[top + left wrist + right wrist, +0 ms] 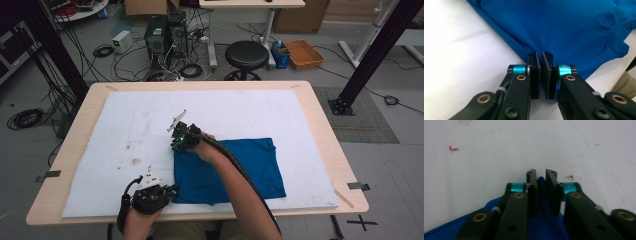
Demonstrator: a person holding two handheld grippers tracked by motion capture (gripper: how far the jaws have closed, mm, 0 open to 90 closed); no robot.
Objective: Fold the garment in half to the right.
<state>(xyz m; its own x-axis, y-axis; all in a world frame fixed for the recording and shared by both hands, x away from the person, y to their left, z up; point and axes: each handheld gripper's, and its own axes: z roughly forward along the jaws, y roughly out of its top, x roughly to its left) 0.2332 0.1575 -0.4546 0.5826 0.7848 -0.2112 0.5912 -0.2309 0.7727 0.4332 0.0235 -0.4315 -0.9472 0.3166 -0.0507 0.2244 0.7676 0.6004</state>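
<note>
Left gripper (172,190) at the near edge, 7 o'clock on the white pad (125,130): jaws pressed together on the near-left corner of the blue shirt (250,165). The shirt lies flat right of centre, toward 5 o'clock. Farther in, right gripper (176,145) pinches its far-left corner, near centre.
</note>
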